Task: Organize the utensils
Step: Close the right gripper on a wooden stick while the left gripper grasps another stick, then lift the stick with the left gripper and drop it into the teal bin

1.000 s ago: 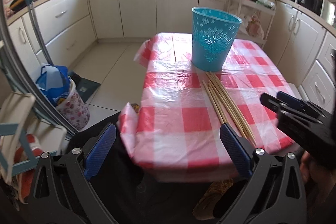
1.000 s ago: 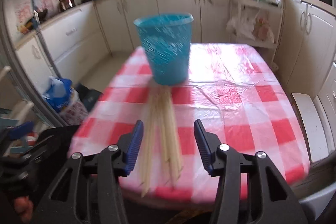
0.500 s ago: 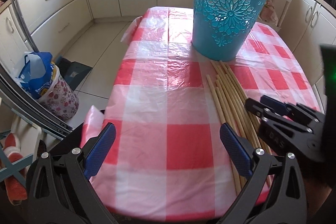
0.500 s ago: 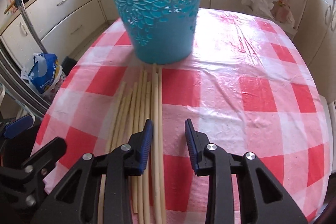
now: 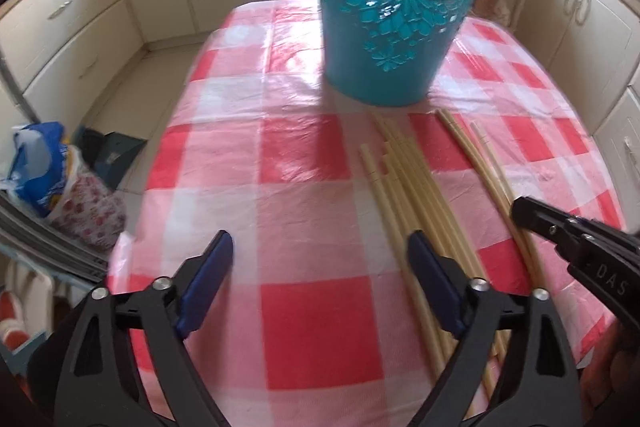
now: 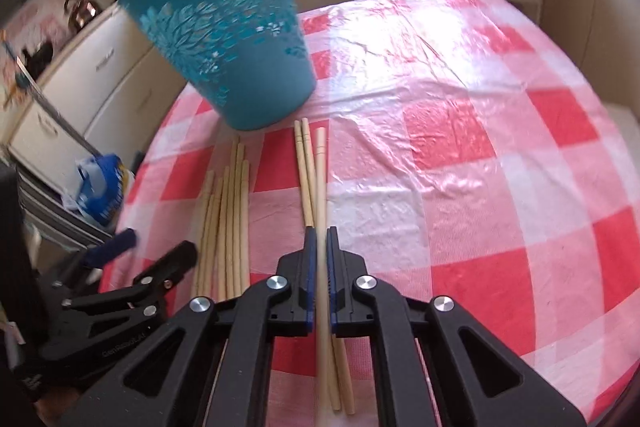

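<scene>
A blue flower-patterned bucket (image 5: 396, 7) stands upright on the red-checked tablecloth (image 5: 280, 147); it also shows in the right wrist view (image 6: 236, 35). Several long pale chopsticks (image 5: 404, 187) lie in front of it. My right gripper (image 6: 320, 239) is shut on a few chopsticks (image 6: 314, 171) pulled a little to the right of the main bundle (image 6: 228, 211). My left gripper (image 5: 320, 259) is open and empty above the cloth, left of the bundle. The right gripper's black body (image 5: 580, 243) shows at the right edge of the left wrist view.
Cream kitchen cabinets (image 5: 80, 27) surround the table. A blue bag and a floral bin (image 5: 60, 187) stand on the floor at the left. The table's near edge lies just under both grippers.
Both grippers have moved forward and down toward the table. The right gripper has closed on a few chopsticks and shifted them right, apart from the bundle.
</scene>
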{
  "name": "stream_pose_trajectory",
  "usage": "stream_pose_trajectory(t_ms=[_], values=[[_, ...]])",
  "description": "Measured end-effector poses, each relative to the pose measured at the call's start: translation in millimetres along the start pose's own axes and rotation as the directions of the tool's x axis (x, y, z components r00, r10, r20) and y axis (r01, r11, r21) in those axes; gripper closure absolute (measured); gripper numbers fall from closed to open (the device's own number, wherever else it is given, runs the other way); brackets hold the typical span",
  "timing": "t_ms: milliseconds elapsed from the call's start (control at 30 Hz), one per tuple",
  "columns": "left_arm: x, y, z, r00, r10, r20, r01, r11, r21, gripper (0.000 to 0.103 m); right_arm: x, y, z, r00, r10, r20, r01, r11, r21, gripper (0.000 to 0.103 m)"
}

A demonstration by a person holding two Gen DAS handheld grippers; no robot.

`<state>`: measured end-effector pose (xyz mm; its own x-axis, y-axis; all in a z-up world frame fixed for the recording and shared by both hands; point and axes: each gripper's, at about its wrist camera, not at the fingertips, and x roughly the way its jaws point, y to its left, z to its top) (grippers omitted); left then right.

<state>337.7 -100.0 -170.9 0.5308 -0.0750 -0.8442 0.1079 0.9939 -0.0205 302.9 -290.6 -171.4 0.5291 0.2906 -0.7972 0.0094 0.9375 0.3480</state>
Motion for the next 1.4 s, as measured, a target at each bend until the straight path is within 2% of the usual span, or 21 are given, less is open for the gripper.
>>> stream_pose_trajectory(t_ms=[67,200,267,300,367,467,567,667,767,833,867,933,967,1033,1067,1100,1167,1233,1300,1367,1400], values=[[4,-8,3,1.0,0.025,0.014,-0.026,0.998,0.061,0.03,-1,-5,0,1.0,0.025,-0.003,-0.025,0.999,0.035,0.097],[7,-12,9,0.999,-0.041,0.028,0.037,0.99,0.133,0.038,-6,-11,2,0.999,0.041,0.006,-0.042,0.997,0.061,0.097],[8,-17,14,0.995,-0.1,0.024,0.093,0.972,0.216,0.051,-8,-12,3,0.998,0.056,0.008,-0.056,0.996,0.071,0.097],[9,-18,16,0.993,-0.118,0.017,0.111,0.964,0.243,0.053,-8,-12,3,0.998,0.058,0.008,-0.059,0.996,0.073,0.097],[9,-15,20,0.988,-0.153,-0.006,0.148,0.948,0.283,0.067,-9,-12,3,0.998,0.063,0.006,-0.063,0.995,0.078,0.097],[10,-8,25,0.981,-0.191,-0.042,0.193,0.922,0.335,0.078,-10,-13,4,0.998,0.055,0.006,-0.055,0.996,0.074,0.097],[10,-4,28,0.976,-0.207,-0.073,0.22,0.907,0.359,0.079,-9,-13,5,1.0,0.028,0.002,-0.028,0.998,0.054,0.097],[10,-1,30,0.977,-0.193,-0.093,0.213,0.912,0.35,0.079,-6,-9,6,1.0,-0.009,0.0,0.009,1.0,0.029,0.097],[12,-3,30,0.98,-0.18,-0.089,0.2,0.916,0.347,0.079,-1,-6,6,0.999,-0.04,-0.005,0.04,0.999,0.004,0.094],[14,-10,30,0.981,-0.18,-0.078,0.196,0.908,0.371,0.081,2,-3,7,0.998,-0.068,0.0,0.068,0.997,-0.026,0.094],[14,-13,30,0.978,-0.196,-0.078,0.21,0.898,0.388,0.088,1,-2,7,0.997,-0.073,0.003,0.073,0.997,-0.031,0.094],[13,-21,27,0.968,-0.237,-0.081,0.248,0.853,0.46,0.091,1,-3,6,0.998,-0.068,0.0,0.068,0.997,-0.024,0.094],[12,-24,25,0.965,-0.25,-0.078,0.253,0.816,0.52,0.092,1,-5,6,0.998,-0.055,-0.002,0.055,0.998,-0.013,0.094],[11,-26,24,0.96,-0.264,-0.089,0.266,0.769,0.582,0.094,0,-10,6,1.0,-0.022,-0.007,0.022,1.0,0.021,0.095],[11,-23,26,0.955,-0.275,-0.109,0.284,0.751,0.596,0.094,0,-12,6,1.0,-0.011,-0.008,0.011,0.999,0.032,0.095],[11,-22,27,0.955,-0.271,-0.118,0.286,0.746,0.601,0.094,1,-13,7,1.0,-0.007,-0.009,0.008,0.999,0.036,0.095],[10,-22,28,0.959,-0.256,-0.122,0.276,0.748,0.604,0.093,1,-10,9,1.0,-0.016,-0.008,0.017,1.0,0.026,0.095],[10,-19,29,0.961,-0.246,-0.124,0.271,0.763,0.587,0.093,3,-6,11,0.999,-0.045,-0.003,0.045,0.999,0.004,0.095],[11,-19,31,0.966,-0.231,-0.117,0.256,0.789,0.558,0.089,5,-2,14,0.998,-0.062,0.0,0.062,0.998,-0.012,0.095],[15,-20,34,0.973,-0.206,-0.107,0.231,0.812,0.535,0.079,7,4,15,0.996,-0.089,0.004,0.089,0.995,-0.042,0.095],[16,-20,35,0.976,-0.194,-0.103,0.219,0.825,0.521,0.079,8,7,15,0.994,-0.106,0.007,0.106,0.992,-0.063,0.095]])
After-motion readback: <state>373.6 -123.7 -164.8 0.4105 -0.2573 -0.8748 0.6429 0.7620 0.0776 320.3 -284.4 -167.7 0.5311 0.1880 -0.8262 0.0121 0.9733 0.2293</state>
